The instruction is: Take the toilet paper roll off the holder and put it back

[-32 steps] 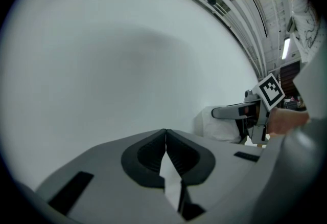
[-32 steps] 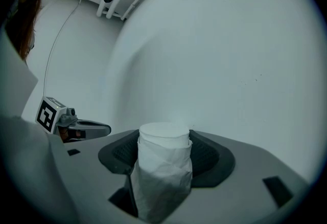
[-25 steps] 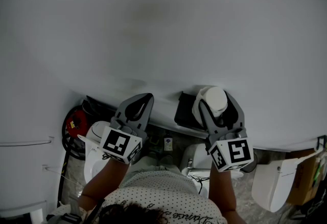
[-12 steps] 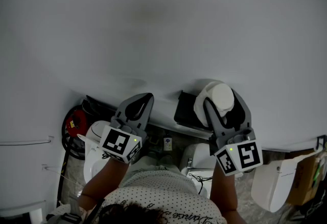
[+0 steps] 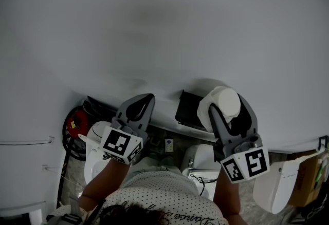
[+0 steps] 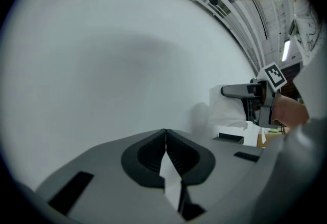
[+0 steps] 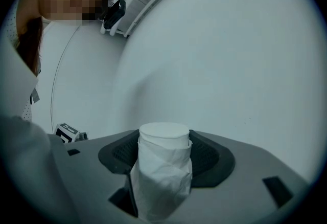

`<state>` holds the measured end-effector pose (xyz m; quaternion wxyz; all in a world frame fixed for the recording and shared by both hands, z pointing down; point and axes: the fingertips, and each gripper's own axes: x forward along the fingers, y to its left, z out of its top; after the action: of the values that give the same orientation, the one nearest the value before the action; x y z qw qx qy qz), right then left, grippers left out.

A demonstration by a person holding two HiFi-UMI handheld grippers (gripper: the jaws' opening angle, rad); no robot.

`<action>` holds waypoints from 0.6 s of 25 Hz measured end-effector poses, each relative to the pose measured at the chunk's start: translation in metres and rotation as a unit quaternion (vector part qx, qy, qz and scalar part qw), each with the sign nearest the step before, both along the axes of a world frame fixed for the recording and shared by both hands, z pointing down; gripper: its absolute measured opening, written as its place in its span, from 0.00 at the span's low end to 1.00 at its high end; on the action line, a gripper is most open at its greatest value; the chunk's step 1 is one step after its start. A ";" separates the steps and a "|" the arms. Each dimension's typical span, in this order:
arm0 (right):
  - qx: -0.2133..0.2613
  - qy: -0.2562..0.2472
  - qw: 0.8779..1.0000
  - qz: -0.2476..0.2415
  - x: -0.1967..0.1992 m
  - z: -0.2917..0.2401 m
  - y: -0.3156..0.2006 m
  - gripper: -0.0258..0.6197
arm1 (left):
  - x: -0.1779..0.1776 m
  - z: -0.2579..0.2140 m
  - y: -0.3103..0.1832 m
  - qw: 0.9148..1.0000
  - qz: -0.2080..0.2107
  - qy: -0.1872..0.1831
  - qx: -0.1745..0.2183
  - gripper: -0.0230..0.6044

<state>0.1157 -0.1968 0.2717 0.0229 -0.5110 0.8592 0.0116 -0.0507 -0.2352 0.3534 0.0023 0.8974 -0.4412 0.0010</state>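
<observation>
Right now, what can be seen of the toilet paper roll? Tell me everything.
The toilet paper roll is a white cylinder of soft, crinkled paper, its loose outer sheet wrapped unevenly. It lies lengthwise between the jaws of the right gripper, whose dark ribbed pads press on both sides; one flat round end shows at the jaw tips. In the head view it is held near the white wall, just right of the black holder; contact with that cannot be told.

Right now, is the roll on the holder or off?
Off: the right claw grips the toilet paper roll, clear of the black holder.
</observation>
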 end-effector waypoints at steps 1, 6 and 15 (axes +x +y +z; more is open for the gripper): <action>-0.003 -0.004 1.000 0.000 0.002 0.001 0.001 0.49 | 0.000 0.000 0.000 1.000 0.001 0.000 0.000 0.04; -0.006 -0.010 1.000 0.008 0.013 0.005 0.008 0.49 | 0.002 -0.001 -0.001 1.000 0.005 -0.003 0.002 0.04; 0.001 -0.011 1.000 0.016 0.028 0.009 0.030 0.49 | 0.012 -0.004 0.002 1.000 0.016 -0.006 0.005 0.04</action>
<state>0.1433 -0.1670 0.2810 0.0325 -0.5250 0.8504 0.0073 -0.0382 -0.2328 0.3498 -0.0046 0.9044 -0.4266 0.0043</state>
